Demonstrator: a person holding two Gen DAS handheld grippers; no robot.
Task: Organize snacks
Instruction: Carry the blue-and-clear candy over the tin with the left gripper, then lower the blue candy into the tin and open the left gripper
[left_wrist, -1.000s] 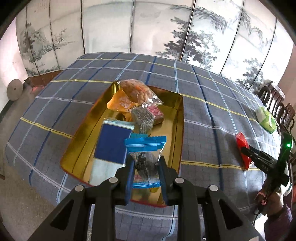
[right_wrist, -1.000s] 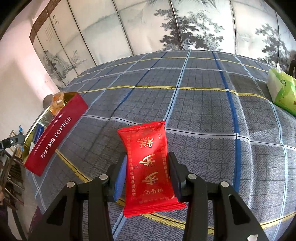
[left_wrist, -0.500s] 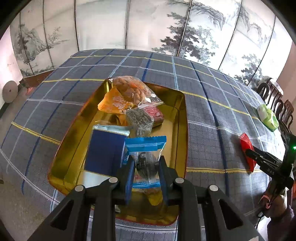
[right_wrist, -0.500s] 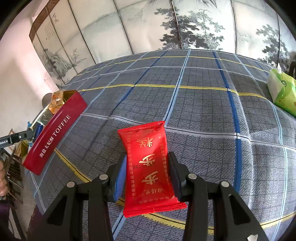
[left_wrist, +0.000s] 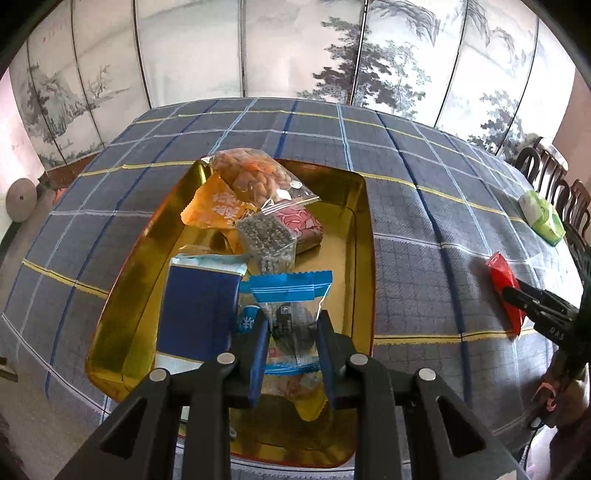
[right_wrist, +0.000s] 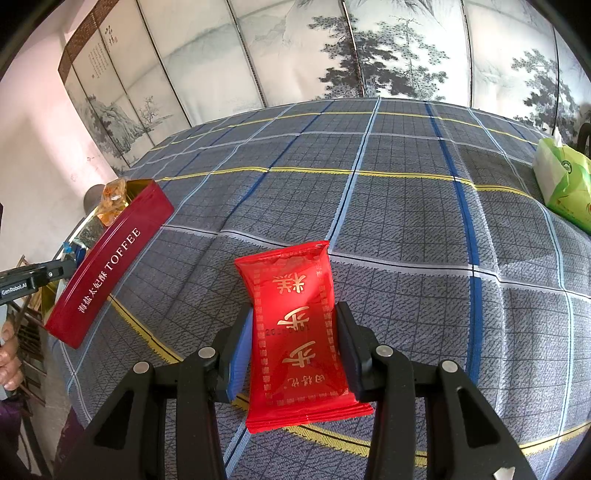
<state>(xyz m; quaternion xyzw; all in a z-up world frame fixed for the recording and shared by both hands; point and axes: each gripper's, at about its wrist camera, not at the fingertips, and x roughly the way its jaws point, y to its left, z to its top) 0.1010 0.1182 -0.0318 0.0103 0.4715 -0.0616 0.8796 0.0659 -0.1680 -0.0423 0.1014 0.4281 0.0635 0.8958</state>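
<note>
Our left gripper (left_wrist: 290, 345) has its jaws pinched narrow on a blue-and-clear snack packet (left_wrist: 291, 314), pads pressing both sides. The packet hangs over the near end of the gold-lined tin (left_wrist: 360, 229), just above a yellow wrapper (left_wrist: 308, 400) on the tin floor. Just left of the packet lies a dark blue pack (left_wrist: 197, 317). Further in: a clear pack of dark seeds (left_wrist: 267, 236), a pink-patterned pack (left_wrist: 301, 225), an orange pack (left_wrist: 218, 208), and a clear bag of nuts (left_wrist: 255, 177) leaning on the far wall.

Our right gripper (right_wrist: 293, 350) is clamped partway on a red packet with gold lettering (right_wrist: 295, 325), pads touching both long edges. The packet lies on the plaid tablecloth (right_wrist: 406, 221), well apart from the tin, whose red outer wall reads TOFFEE in the right wrist view.

A green tissue pack (right_wrist: 563, 181) sits near the far right table edge. A painted folding screen (left_wrist: 295, 48) stands behind the table. Dark wooden chairs (left_wrist: 554, 177) show at right.
</note>
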